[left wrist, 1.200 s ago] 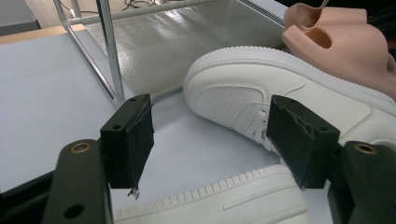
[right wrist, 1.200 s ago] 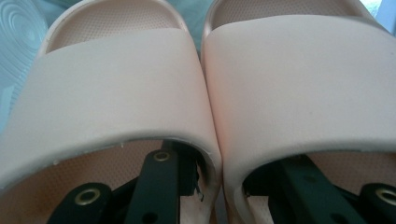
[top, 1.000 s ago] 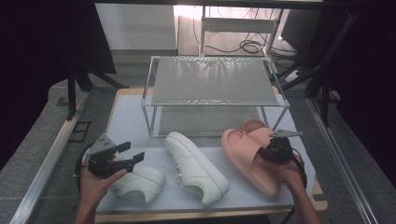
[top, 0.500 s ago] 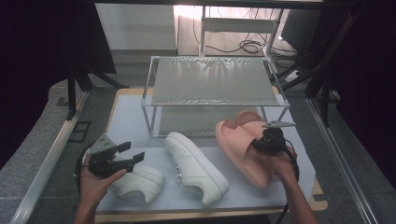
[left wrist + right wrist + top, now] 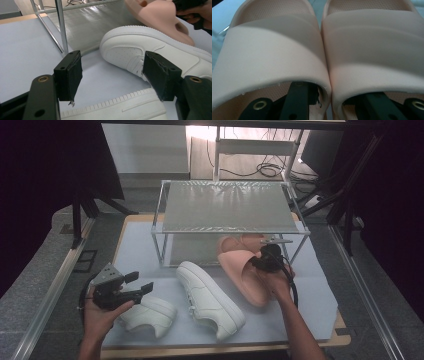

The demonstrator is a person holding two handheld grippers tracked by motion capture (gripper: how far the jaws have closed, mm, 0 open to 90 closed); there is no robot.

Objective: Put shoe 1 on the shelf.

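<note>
Two pink slippers (image 5: 244,270) lie side by side on the mat, their toes under the wire rack (image 5: 227,207). My right gripper (image 5: 265,258) is at their heel end. In the right gripper view one jaw sits inside each strap, left slipper (image 5: 274,50) and right slipper (image 5: 374,45), so my right gripper (image 5: 332,102) is shut on their two inner walls. My left gripper (image 5: 142,281) hovers open over a white sneaker (image 5: 147,315) at the front left. Between its jaws, my left gripper (image 5: 112,75) frames the second white sneaker (image 5: 130,50).
The second sneaker (image 5: 210,300) lies diagonally in the middle of the grey mat (image 5: 135,250). The rack's metal leg (image 5: 61,25) stands just beyond my left jaw. A wooden board edge (image 5: 220,351) runs along the front. Cables lie on the floor behind the rack.
My right gripper has pushed the pink slippers forward and leftward, so their toes now lie under the rack. The left gripper has stayed in place.
</note>
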